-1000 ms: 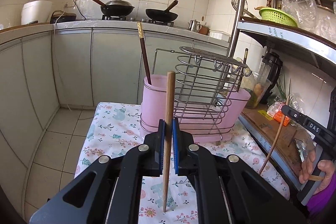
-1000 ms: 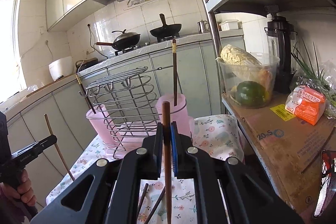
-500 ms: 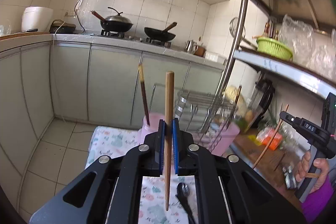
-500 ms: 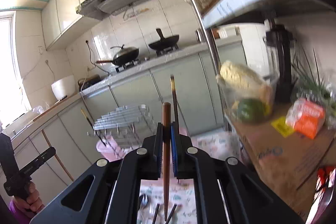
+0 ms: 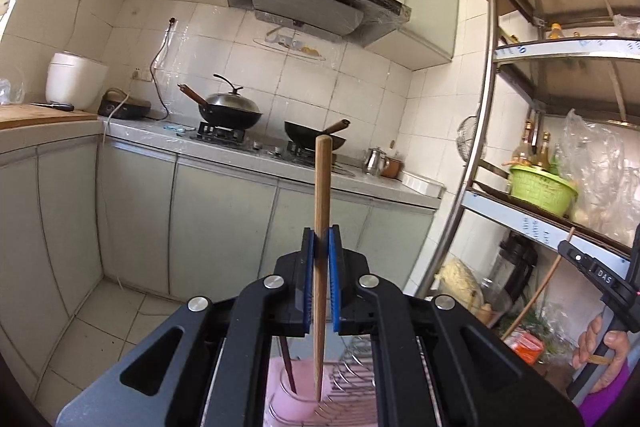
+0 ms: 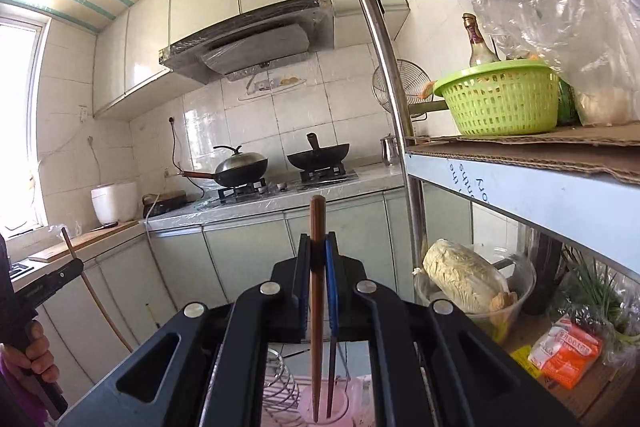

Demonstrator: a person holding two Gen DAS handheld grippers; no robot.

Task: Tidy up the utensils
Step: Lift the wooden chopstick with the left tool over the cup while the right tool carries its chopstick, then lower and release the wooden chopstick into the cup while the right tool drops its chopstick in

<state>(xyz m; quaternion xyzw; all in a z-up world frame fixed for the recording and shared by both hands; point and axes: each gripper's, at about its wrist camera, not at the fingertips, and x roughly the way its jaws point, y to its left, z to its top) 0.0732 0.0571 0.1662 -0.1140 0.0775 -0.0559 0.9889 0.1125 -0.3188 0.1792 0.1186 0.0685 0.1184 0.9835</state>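
My left gripper (image 5: 321,239) is shut on a light wooden chopstick (image 5: 321,227) held upright, its lower tip hanging over the pink holder (image 5: 288,403), where a dark chopstick (image 5: 287,363) stands. The wire rack (image 5: 354,379) shows beside that holder. My right gripper (image 6: 318,245) is shut on a brown chopstick (image 6: 317,267), also upright, its tip above the pink cup (image 6: 324,407) that holds another dark chopstick (image 6: 331,375). The right gripper (image 5: 588,267) with its chopstick appears at the right edge of the left wrist view.
A metal shelf unit (image 6: 520,163) stands close on the right with a green basket (image 6: 500,95), a plastic bag and a tub of vegetables (image 6: 472,283). The kitchen counter with two woks (image 5: 232,111) runs along the far wall. A hand (image 6: 36,351) holds the left gripper's handle.
Both grippers rose well above the table, each keeping its chopstick. The pink holder and wire rack slid from mid-frame to the bottom edge in both views.
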